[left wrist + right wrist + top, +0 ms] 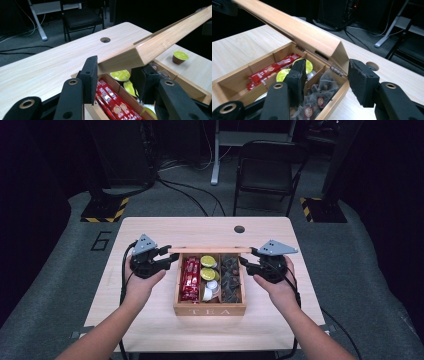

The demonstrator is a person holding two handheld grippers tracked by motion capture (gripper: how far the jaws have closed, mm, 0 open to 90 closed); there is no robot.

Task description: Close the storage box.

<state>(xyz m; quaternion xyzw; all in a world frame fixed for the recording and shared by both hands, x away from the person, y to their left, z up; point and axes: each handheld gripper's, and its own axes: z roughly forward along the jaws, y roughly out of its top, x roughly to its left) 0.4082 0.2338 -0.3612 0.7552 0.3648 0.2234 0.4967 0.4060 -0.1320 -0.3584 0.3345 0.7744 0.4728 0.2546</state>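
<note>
From the high view, the tea box sits mid-table, lid raised, left gripper and right gripper at its ends. Left gripper view: jaws spread, straddling the lid corner without clamping. Right gripper view: jaws spread around the lid end; sachets inside.

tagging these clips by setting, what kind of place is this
Probably a lab or studio set up for recording, not a home: a lone light wooden table on grey carpet, yellow-and-black hazard-striped stand bases, loose black floor cables and a black folding chair.
</note>
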